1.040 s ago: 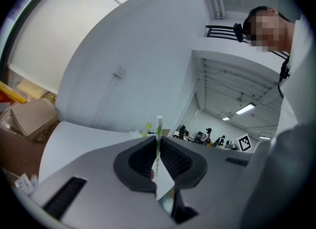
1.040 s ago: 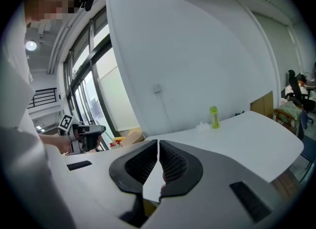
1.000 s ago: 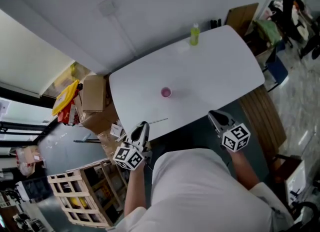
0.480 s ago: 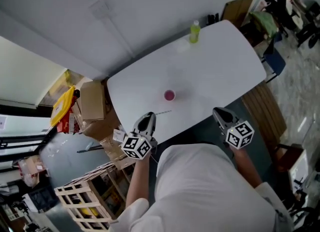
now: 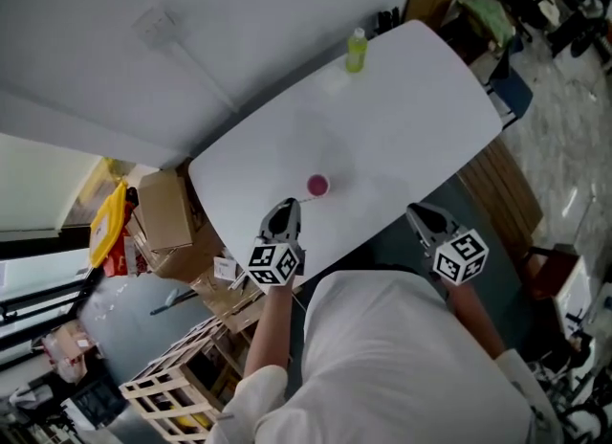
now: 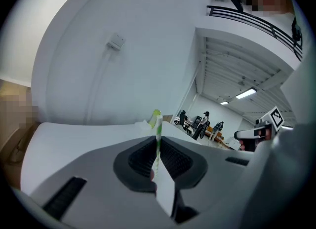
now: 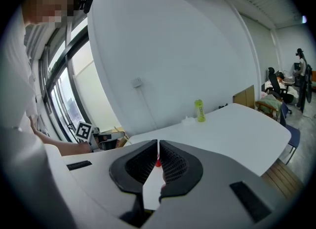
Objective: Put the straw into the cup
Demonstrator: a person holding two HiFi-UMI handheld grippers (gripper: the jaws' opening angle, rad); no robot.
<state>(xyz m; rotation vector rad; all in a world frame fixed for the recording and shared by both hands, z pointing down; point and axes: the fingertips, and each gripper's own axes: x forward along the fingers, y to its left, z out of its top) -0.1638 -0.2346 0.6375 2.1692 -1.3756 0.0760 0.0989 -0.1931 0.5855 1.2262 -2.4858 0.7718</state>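
A small pink cup [image 5: 316,185] stands on the white table [image 5: 402,136] near its front edge. My left gripper [image 5: 283,210] hovers over the table edge just short of the cup and to its left. It is shut on a thin green-and-white striped straw [image 6: 158,136], which sticks out forward and up between the jaws. My right gripper [image 5: 418,214] hangs off the table's near edge, to the right of the cup, with its jaws shut on nothing. Through the slit between the right jaws the cup [image 7: 157,163] shows as a red speck.
A green bottle [image 5: 356,51] stands at the table's far edge, beside a small white object. Cardboard boxes [image 5: 164,210] and a wooden crate [image 5: 182,375] sit on the floor to the left. A wooden bench [image 5: 502,198] runs along the right side.
The left gripper has carried the straw forward from the near edge towards the pink cup and sunk a little. The right gripper has barely shifted.
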